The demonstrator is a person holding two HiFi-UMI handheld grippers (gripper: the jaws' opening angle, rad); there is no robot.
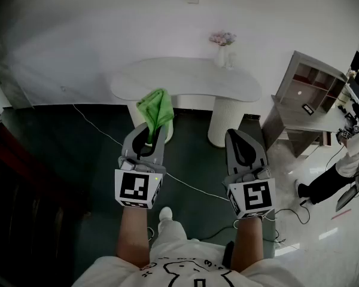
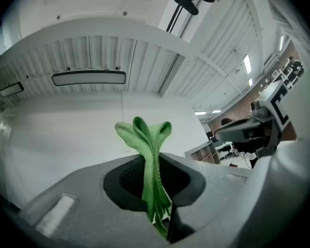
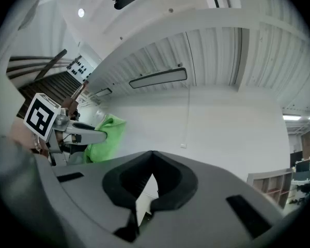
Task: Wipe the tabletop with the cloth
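Pinching the green cloth (image 1: pixel 156 108) between clamped jaws, the left gripper (image 1: pixel 149 135) holds it upright above the floor, near the white table (image 1: pixel 185 78). The right gripper (image 1: pixel 243 143) has both jaws together, empty.

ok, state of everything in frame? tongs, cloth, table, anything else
left tongs: shut on the green cloth
green cloth: bunched, pinched near its lower end, upper part sticking up above the jaws
right tongs: shut, nothing between the jaws
white table: bare apart from the vase, cloth not on it
flower vase: upright at the table's far edge
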